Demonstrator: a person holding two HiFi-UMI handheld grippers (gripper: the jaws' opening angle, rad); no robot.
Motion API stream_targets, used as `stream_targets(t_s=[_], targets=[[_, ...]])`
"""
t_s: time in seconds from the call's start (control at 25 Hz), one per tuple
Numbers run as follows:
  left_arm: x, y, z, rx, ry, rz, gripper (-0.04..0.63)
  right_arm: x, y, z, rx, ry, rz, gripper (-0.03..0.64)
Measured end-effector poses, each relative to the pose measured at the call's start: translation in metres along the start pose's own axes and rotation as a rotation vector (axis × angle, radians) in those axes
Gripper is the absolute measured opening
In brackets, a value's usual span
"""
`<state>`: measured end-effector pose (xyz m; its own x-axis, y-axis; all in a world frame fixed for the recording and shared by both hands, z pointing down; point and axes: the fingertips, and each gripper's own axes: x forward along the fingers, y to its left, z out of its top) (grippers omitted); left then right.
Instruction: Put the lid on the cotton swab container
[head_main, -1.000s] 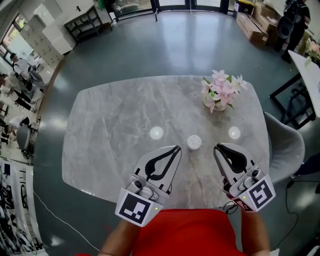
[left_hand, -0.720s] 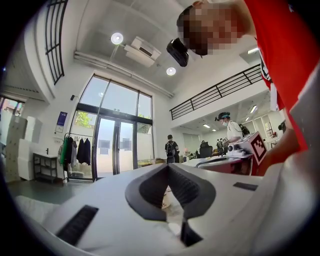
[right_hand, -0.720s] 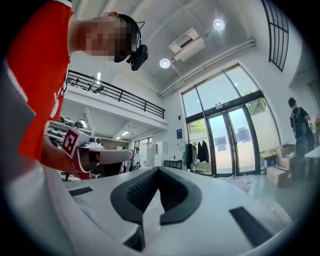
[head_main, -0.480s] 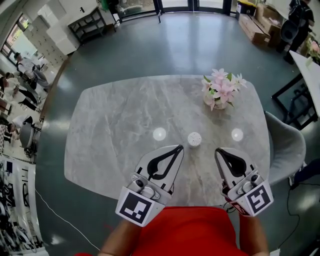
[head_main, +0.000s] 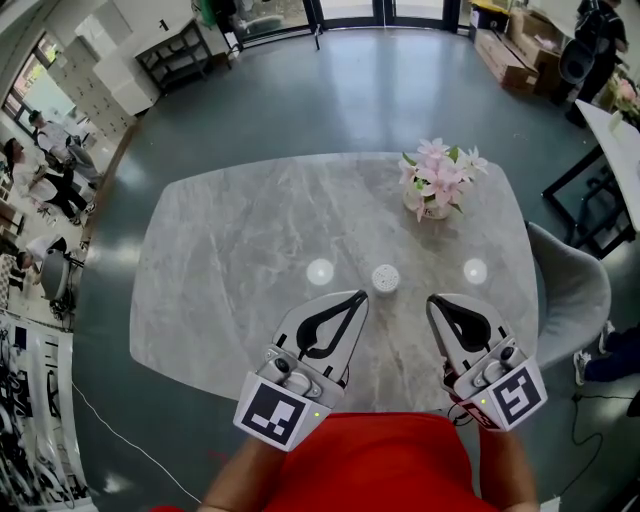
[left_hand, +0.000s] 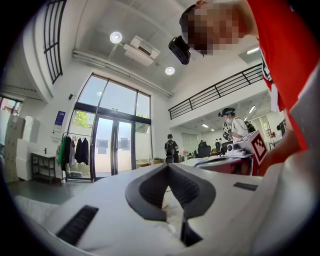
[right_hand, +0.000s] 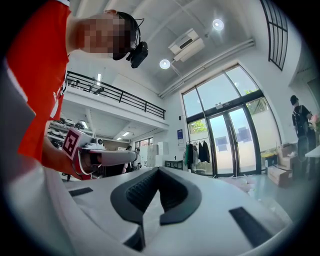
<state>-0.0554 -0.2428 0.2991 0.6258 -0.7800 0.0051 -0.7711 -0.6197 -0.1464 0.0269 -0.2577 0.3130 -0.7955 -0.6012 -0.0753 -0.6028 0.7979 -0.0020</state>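
The cotton swab container (head_main: 386, 279) is seen upright on the grey marble table (head_main: 230, 260), just beyond the tips of the left gripper (head_main: 357, 297) and the right gripper (head_main: 432, 300) and touched by neither. Both grippers are held with jaws pressed together, nothing between them. A pot of pink flowers (head_main: 435, 185) is set farther back. A grey chair (head_main: 570, 290) is placed at the table's right edge, on a dark glossy floor (head_main: 350, 90).

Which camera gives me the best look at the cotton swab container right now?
The head view: the cotton swab container stands in the open on the table, ahead of the left gripper and the right gripper. The two gripper views look along shut jaws into the room; I can't make it out in either.
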Motion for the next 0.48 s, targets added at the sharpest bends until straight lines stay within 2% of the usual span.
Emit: stream_targets(t_s=[0.48], targets=[[-0.0021, -0.003, -0.0053, -0.004, 0.026, -0.001, 0.015, -0.0005, 0.0006, -0.0008, -0.003, 0.014, 0.014, 0.006]])
